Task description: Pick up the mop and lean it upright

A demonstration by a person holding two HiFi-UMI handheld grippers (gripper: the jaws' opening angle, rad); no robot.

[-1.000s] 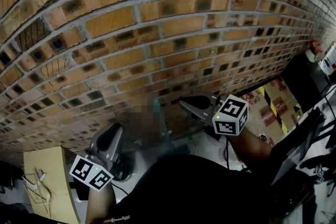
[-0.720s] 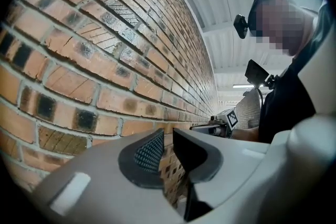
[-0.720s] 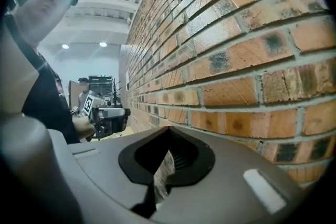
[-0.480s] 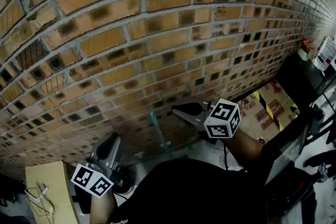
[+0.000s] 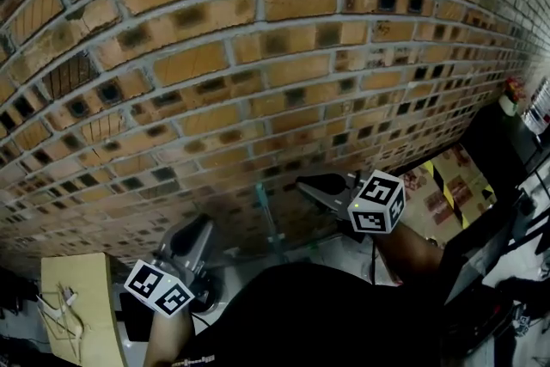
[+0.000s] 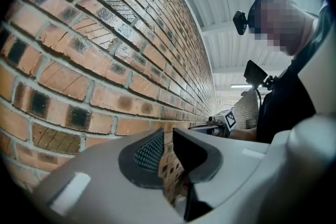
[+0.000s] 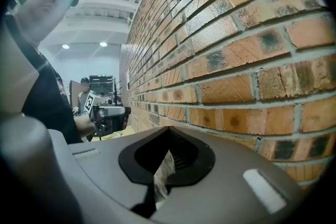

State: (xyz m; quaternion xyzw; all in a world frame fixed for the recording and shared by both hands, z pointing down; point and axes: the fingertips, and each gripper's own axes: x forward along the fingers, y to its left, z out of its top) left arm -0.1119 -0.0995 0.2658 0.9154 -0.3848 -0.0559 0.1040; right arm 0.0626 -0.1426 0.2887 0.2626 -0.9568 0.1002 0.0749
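Left gripper [image 6: 168,137] unmoved, fingers [image 6: 146,157] ajar, empty

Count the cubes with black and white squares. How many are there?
2. One cube sits low on the left, on the left gripper. The other is right of the middle, on the right gripper. No others show.

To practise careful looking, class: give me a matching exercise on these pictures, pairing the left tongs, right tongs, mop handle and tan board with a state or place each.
Things:
1 left tongs
2 right tongs
3 mop handle
4 tan board

States or places:
A jaws shut
B standing by the brick wall, between both tongs
C jaws apart, nothing between
D bottom left corner of the head view

Pairs: 1-C, 2-A, 3-B, 4-D.
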